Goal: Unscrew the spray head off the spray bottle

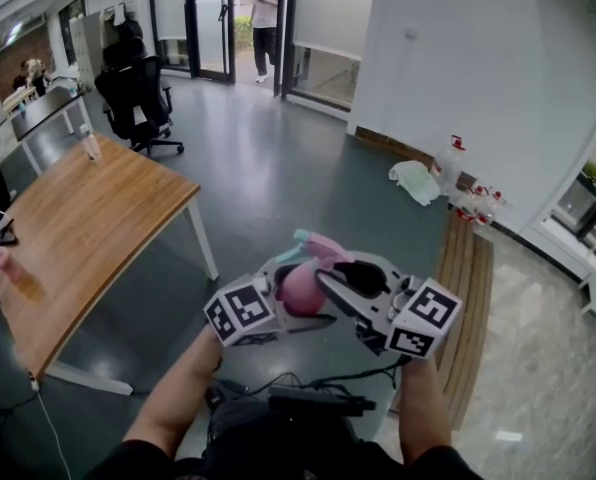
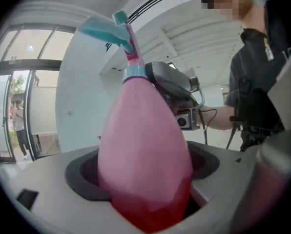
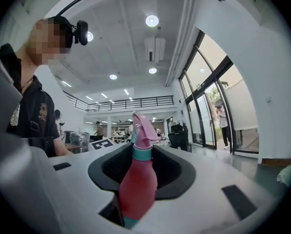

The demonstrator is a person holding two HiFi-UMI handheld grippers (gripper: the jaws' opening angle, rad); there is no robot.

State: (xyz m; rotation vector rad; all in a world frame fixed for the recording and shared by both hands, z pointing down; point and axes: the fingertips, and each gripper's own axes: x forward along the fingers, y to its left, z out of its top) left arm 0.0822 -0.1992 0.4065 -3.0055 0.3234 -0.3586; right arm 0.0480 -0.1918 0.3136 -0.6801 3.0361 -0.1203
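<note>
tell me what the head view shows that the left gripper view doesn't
Only the head view: the wooden table, office chair and bench. Only the left gripper view: the spray bottle wedged between the left gripper's jaws, and the wearer's dark shirt. Both: that bottle, its spray head, the right gripper at its neck, and a person at the glass door.
</note>
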